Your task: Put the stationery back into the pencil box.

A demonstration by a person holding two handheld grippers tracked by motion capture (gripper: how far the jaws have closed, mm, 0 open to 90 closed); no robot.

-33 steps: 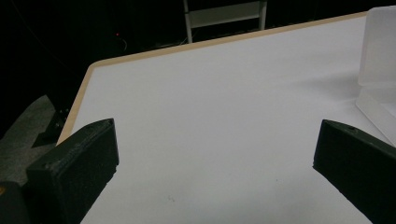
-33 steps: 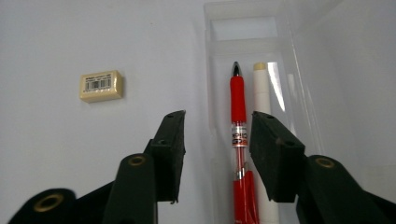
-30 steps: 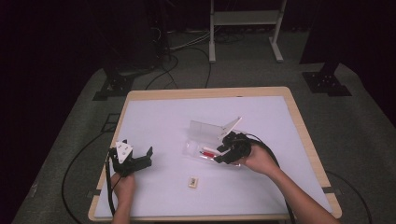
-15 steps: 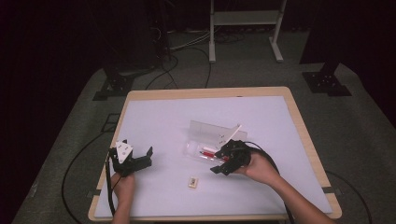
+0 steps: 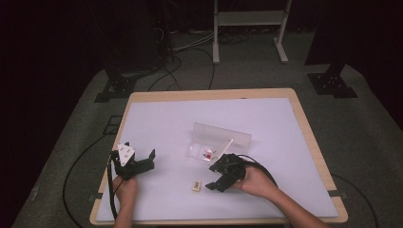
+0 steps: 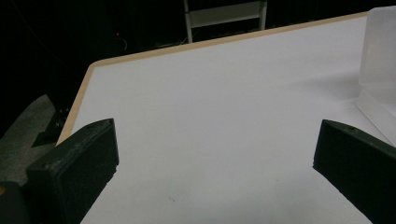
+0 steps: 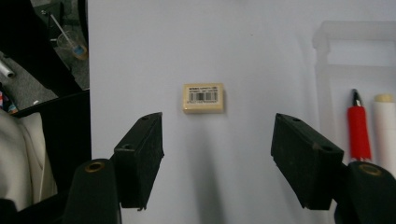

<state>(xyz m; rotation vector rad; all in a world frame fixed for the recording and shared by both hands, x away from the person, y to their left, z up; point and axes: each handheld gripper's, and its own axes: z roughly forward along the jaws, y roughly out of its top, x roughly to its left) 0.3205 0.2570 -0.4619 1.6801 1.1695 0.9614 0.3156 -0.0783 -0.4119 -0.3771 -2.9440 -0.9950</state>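
Eraser point(image 7: 203, 97), a small cream block with a barcode label facing up, is lying flat on the white table point(image 5: 266, 118), near the front edge and just left of the right gripper point(image 5: 215, 181) in the high view. In the right gripper view it is seen straight ahead, centred between the 2 black jaws but beyond their tips, so nothing is touched yet. Those jaws have just been opening and now stand well apart with only bare table between them; judged from this line-up, the spread is being prepared so that the block can be straddled across its short sides.

Beside the eraser, further to the right in that view, a clear plastic case point(image 7: 355, 51) is placed open, with a red pen point(image 7: 358, 127) and a white stick-shaped item point(image 7: 385, 126) lying side by side in its tray. In the high view the case point(image 5: 219, 137) is seen with its lid propped up behind, which is probably why it is kept open: more items are meant to go in.

The left gripper point(image 5: 138, 164) is held low over the table's left side, well apart from the work, jaws wide apart and empty, apparently parked out of the way.
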